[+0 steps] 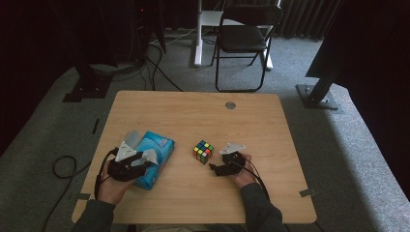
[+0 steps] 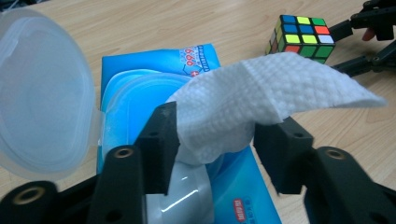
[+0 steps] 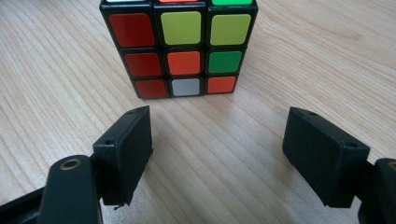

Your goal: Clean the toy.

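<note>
A blue pack of wet wipes [image 1: 157,157] [image 2: 198,58] lies at the table's left with its clear round lid [image 2: 42,93] flipped open. A white wipe [image 2: 261,88] sticks up out of the opening. My left gripper [image 1: 145,162] [image 2: 217,135] is over the pack, one jaw on each side of the wipe's base and still well apart, so it is open. A scrambled colour cube [image 1: 203,151] [image 3: 180,46] [image 2: 302,39] stands at the table's middle. My right gripper [image 1: 215,169] [image 3: 217,135] is open just short of the cube with nothing between its jaws.
The wooden table [image 1: 193,116] has a round metal cap [image 1: 230,105] near its far edge. A folding chair [image 1: 244,38] and stand bases sit on the carpet beyond. Cables trail off the table's left side.
</note>
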`<action>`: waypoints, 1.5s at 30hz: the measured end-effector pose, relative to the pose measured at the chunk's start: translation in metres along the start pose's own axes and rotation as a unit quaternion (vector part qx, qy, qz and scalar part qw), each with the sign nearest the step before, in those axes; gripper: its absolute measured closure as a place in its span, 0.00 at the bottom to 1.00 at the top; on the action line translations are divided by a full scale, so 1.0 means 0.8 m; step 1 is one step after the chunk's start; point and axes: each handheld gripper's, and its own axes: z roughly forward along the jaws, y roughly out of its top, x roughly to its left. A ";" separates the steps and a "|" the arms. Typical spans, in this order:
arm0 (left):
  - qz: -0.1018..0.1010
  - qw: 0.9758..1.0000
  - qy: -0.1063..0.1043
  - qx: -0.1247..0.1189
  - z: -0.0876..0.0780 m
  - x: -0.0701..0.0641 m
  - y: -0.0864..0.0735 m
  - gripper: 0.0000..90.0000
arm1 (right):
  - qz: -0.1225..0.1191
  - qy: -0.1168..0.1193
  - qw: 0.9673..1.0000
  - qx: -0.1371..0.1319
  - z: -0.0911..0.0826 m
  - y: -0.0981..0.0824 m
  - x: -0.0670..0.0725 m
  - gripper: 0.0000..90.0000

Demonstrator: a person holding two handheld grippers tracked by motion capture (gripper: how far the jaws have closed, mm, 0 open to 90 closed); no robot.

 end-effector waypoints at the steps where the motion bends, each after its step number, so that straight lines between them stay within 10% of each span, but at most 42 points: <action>1: -0.003 1.000 0.000 0.001 0.001 0.001 0.000 0.59 | 0.000 0.000 1.000 0.000 0.000 0.000 0.000 0.26; 18: -0.019 1.000 0.013 0.008 0.012 0.019 0.014 0.97 | 0.000 0.000 1.000 0.000 0.000 0.000 0.000 0.26; 45: -0.045 0.999 0.001 -0.027 0.000 0.029 0.032 0.98 | 0.000 0.000 1.000 0.000 0.000 0.000 0.000 0.26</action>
